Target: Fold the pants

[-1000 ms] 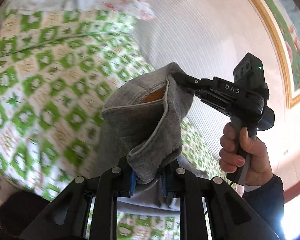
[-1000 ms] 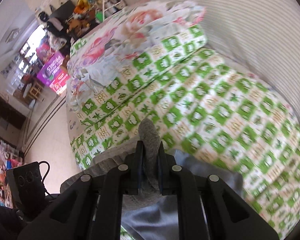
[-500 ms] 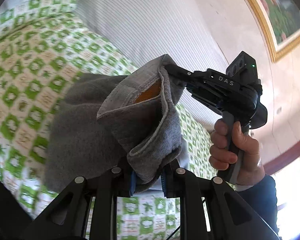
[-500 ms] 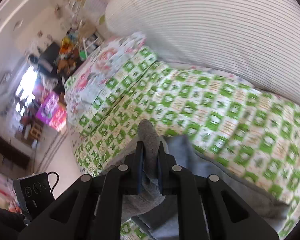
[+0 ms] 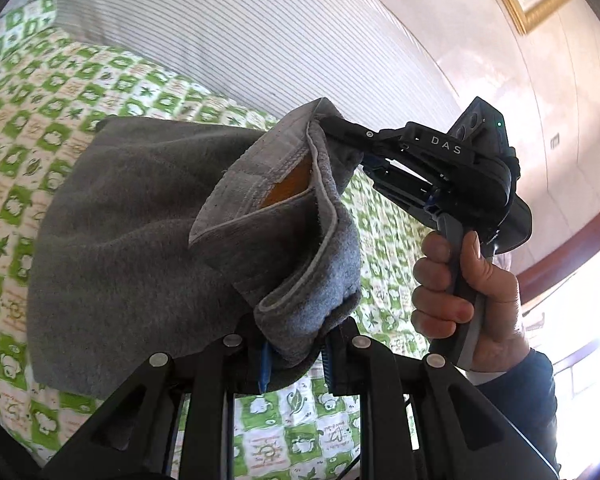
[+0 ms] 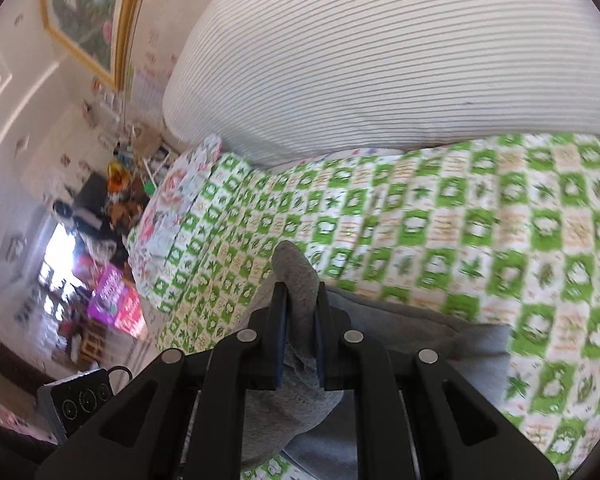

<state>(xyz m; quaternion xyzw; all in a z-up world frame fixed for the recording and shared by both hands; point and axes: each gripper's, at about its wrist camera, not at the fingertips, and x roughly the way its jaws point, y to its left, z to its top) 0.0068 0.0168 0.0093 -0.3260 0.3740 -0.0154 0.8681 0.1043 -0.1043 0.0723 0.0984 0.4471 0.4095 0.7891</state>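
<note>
Bed with green-checked quilt [image 6: 440,216], ribbed white pillow [image 6: 380,60] behind. Fuzzy grey pants [image 5: 140,232] held above quilt; left gripper [image 5: 294,356] and right gripper [image 6: 300,312] both clamped narrow on bunched waistband.

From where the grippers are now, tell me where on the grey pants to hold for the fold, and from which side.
Grip the thick stitched waistband edge of the grey pants, at its two ends. The left gripper clamps one end from below; the right gripper pinches the other from the right. The band is firm, so the cloth hangs evenly over the green checked bedspread.
</note>
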